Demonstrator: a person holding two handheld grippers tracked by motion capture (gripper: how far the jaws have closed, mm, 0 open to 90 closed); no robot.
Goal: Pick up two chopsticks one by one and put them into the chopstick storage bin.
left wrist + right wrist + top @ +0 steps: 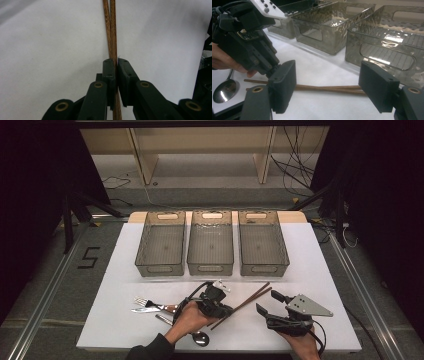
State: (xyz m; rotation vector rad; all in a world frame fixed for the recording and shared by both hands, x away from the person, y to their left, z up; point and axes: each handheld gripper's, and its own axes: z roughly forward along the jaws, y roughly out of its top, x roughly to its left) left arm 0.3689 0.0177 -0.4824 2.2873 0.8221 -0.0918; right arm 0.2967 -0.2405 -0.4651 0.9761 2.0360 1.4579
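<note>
- The left gripper (223, 311), at 6 o'clock on the white table (120, 270), has its jaws pinched tight on the pair of brown wooden chopsticks (112, 32), which point toward 1 o'clock.
- The right gripper (267, 306), at 5 o'clock, is spread wide and holds nothing.
- At 7 o'clock lie a steel spoon (199, 337) and what looks like a fork (145, 302).
- Three smoky clear plastic bins (212, 267) line up at 12 o'clock.

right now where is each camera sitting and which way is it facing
High view: above the person's side, looking forward and down at table; forearms and both claws show.
Left gripper view: on left claw, looking along chopsticks it grips.
Right gripper view: on right claw, facing bins; open jaws show.
All share the chopsticks.
</note>
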